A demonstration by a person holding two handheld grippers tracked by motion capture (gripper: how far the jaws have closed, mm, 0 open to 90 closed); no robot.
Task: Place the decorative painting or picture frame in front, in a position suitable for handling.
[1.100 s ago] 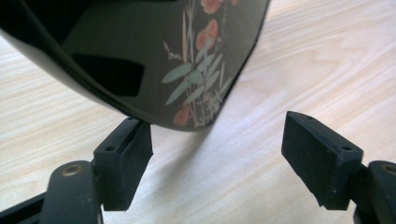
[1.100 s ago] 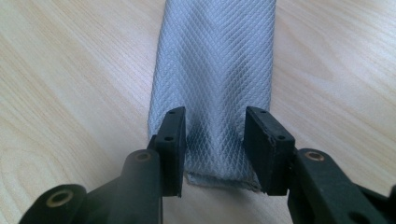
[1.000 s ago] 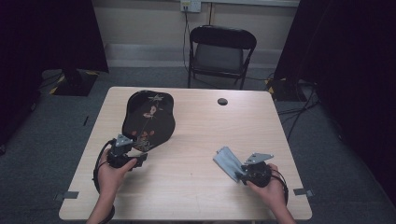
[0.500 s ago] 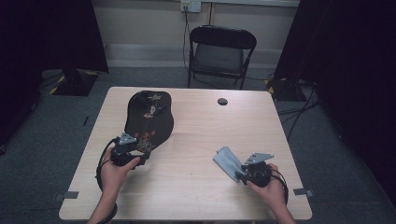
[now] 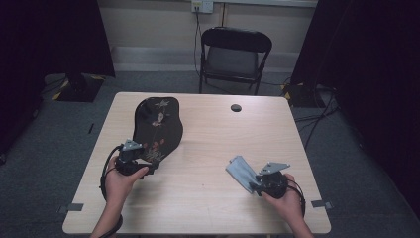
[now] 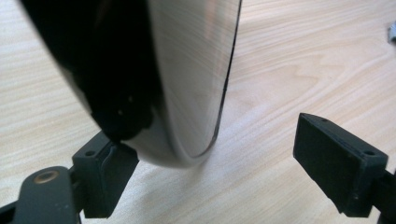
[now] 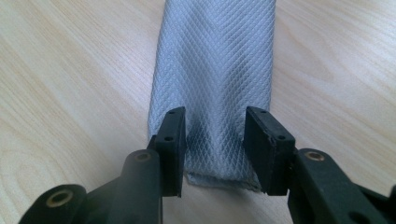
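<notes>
At the left of the high view the left gripper [image 5: 148, 167] sits at the near edge of the black fan [image 5: 157, 128], which lies flat on the worktop [image 5: 208, 148]; its jaws have just been opening and now stand wide, the fan's rim between them unpressed, probably a release. At lower right, the right gripper [image 5: 253, 185] pinches the grey pouch [image 5: 241, 170] by its end, likely keeping it ready.
</notes>
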